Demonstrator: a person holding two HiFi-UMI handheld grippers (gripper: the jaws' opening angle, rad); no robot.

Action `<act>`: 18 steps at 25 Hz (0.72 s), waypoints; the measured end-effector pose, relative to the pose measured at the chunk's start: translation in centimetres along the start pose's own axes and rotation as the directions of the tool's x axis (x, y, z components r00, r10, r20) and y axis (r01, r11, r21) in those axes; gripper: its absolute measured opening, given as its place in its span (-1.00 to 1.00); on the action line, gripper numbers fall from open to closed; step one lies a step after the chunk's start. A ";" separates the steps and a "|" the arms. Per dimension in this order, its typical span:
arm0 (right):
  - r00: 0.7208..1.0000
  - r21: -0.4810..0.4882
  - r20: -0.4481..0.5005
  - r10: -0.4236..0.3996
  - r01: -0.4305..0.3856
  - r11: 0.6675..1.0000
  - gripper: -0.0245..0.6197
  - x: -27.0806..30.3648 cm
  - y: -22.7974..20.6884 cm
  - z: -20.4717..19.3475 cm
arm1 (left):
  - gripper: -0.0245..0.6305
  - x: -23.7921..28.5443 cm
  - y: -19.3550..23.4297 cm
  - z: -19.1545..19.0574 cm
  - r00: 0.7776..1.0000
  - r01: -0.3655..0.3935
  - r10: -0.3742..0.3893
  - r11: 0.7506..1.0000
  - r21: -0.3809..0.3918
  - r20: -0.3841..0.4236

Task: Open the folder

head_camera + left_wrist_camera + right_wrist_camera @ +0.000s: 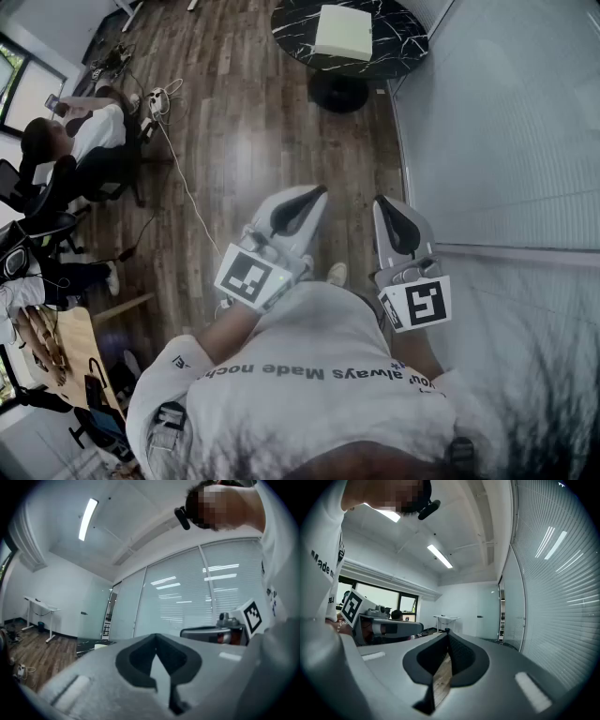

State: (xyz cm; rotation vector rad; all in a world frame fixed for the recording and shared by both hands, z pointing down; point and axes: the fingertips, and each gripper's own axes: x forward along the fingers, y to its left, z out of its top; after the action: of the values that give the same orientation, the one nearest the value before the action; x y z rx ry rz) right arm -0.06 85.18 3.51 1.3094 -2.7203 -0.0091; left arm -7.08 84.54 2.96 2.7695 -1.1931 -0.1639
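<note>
I cannot make out a folder for certain. A flat white thing (343,32) lies on a round black marble table (394,52) at the far end of the wooden floor. Both grippers are held level, close to the person's chest, over the floor and far from that table. My left gripper (317,192) has its tips together with nothing between them, and its own view shows the same left gripper (155,637). My right gripper (383,202) is shut and empty too, as the right gripper view confirms at the right gripper (447,633).
A glass wall with blinds (506,122) runs along the right. At the left, people sit on office chairs (75,150), and a white cable (183,178) trails over the floor. A wooden desk (70,347) stands at the lower left.
</note>
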 end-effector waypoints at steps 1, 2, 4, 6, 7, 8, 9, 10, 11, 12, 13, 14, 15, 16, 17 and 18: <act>1.000 0.006 0.001 -0.002 0.002 1.000 -0.92 0.1 0.0 -0.1 | -0.92 -0.1 0.1 -0.2 1.000 -0.001 0.001 1.000 -0.008 -0.003; 1.000 0.011 0.003 -0.004 0.004 1.000 -0.92 0.1 0.0 -0.1 | -0.92 -0.2 0.2 -0.4 1.000 0.000 0.000 1.000 -0.013 -0.005; 1.000 0.024 0.014 -0.009 0.009 1.000 -0.91 0.4 0.1 -0.1 | -0.92 -0.4 0.7 -0.9 1.000 0.003 -0.003 1.000 -0.006 -0.010; 1.000 0.041 0.025 -0.013 0.012 0.999 -0.91 1.0 0.3 -0.2 | -0.92 -0.4 1.5 -1.2 1.000 0.008 -0.008 1.000 0.005 -0.015; 1.000 0.046 0.025 -0.015 0.013 0.999 -0.91 1.3 0.3 -0.3 | -0.92 -0.3 1.9 -1.3 1.000 0.010 -0.010 1.000 0.005 -0.017; 1.000 0.048 0.021 -0.016 0.015 0.999 -0.91 1.7 0.3 -0.5 | -0.92 -0.2 2.2 -1.4 1.000 0.012 -0.012 1.000 0.003 -0.020; 1.000 0.047 0.015 -0.018 0.018 0.999 -0.91 2.0 0.1 -0.6 | -0.92 0.0 2.4 -1.4 1.000 0.014 -0.014 1.000 0.000 -0.022; 1.000 0.045 0.010 -0.020 0.020 0.999 -0.91 2.4 -0.2 -0.8 | -0.92 0.3 2.7 -1.4 1.000 0.014 -0.014 1.000 -0.004 -0.023; 1.000 0.046 0.009 -0.022 0.021 0.999 -0.91 2.8 -0.5 -0.8 | -0.92 0.7 3.0 -1.3 1.000 0.013 -0.013 1.000 -0.012 -0.024; 1.000 0.049 0.008 -0.022 0.022 0.999 -0.91 3.2 -0.8 -0.9 | -0.92 1.1 3.4 -1.4 1.000 0.012 -0.013 1.000 -0.017 -0.025; 1.000 0.052 0.008 -0.023 0.023 0.998 -0.91 3.6 -1.1 -0.9 | -0.92 1.5 3.8 -1.4 1.000 0.013 -0.013 1.000 -0.015 -0.026; 1.000 0.054 0.008 -0.023 0.023 0.998 -0.91 3.9 -1.4 -1.0 | -0.92 1.8 4.2 -1.5 1.000 0.013 -0.014 1.000 -0.008 -0.025; 1.000 0.056 0.008 -0.022 0.022 0.998 -0.91 4.2 -1.8 -1.0 | -0.92 2.2 4.5 -1.5 1.000 0.013 -0.013 1.000 0.000 -0.023; 1.000 0.058 0.008 -0.021 0.021 0.998 -0.92 4.6 -2.2 -1.1 | -0.92 2.6 4.9 -1.4 1.000 0.011 -0.011 1.000 0.004 -0.021; 1.000 0.060 0.008 -0.021 0.020 0.998 -0.91 4.9 -2.8 -1.1 | -0.92 3.2 5.2 -1.4 1.000 0.010 -0.009 1.000 0.004 -0.021; 1.000 0.062 0.009 -0.021 0.020 0.998 -0.91 5.2 -3.4 -1.1 | -0.92 4.0 5.4 -1.4 1.000 0.009 -0.009 1.000 0.004 -0.024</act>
State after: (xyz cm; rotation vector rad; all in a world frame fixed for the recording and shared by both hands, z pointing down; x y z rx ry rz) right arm -0.48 79.00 4.94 1.3567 -2.7365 0.0679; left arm -8.04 78.05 5.01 2.7722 -1.1771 -0.1292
